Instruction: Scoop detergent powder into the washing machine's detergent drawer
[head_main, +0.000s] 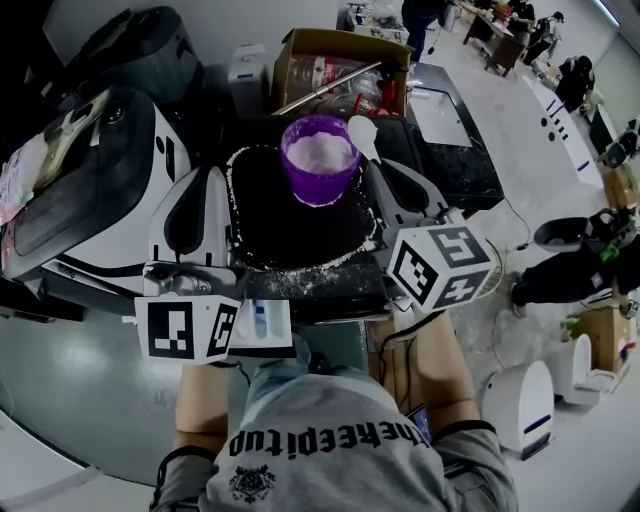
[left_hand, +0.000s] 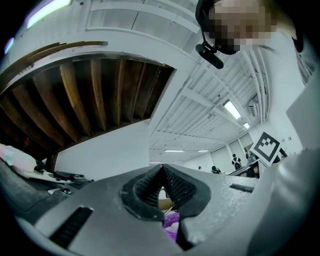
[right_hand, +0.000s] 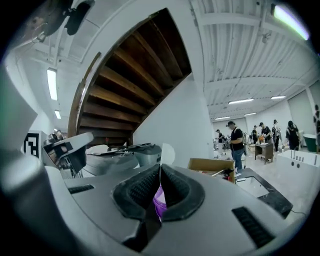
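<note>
A purple cup (head_main: 320, 158) of white detergent powder stands on a black top (head_main: 300, 230) dusted with spilled powder. My right gripper (head_main: 374, 168) is just right of the cup, shut on the handle of a white spoon (head_main: 362, 130) whose bowl sticks up past the cup's rim. In the right gripper view the spoon (right_hand: 167, 152) rises from the closed right gripper (right_hand: 159, 170), with the cup (right_hand: 159, 201) behind. My left gripper (head_main: 204, 178) rests left of the cup, shut on nothing. The left gripper (left_hand: 161, 167) shows the cup (left_hand: 172, 227) beyond it. A small white drawer (head_main: 262, 324) with a blue insert sits below the top's front edge.
A white and black machine (head_main: 85, 185) stands at the left. Behind the cup is an open cardboard box (head_main: 340, 65) with packets. A dark counter with a sink (head_main: 450, 130) lies to the right. People and desks (head_main: 500, 30) are far back.
</note>
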